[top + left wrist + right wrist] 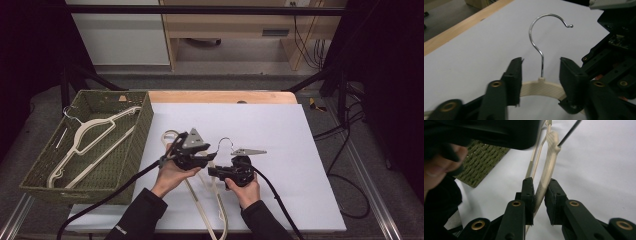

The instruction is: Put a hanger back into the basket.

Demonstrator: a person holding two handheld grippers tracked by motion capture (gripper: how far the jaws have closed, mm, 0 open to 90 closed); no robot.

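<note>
Centrally, right tongs pinch the hanger; left tongs gape, straddling its neck.

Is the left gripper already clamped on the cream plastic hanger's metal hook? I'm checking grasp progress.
No: the left gripper is open, with the cream plastic hanger's metal hook standing untouched in the gap.

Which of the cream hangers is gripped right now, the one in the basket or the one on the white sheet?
The hanger on the white sheet: the right gripper pinches its arm. The other hanger lies untouched in the green basket.
</note>
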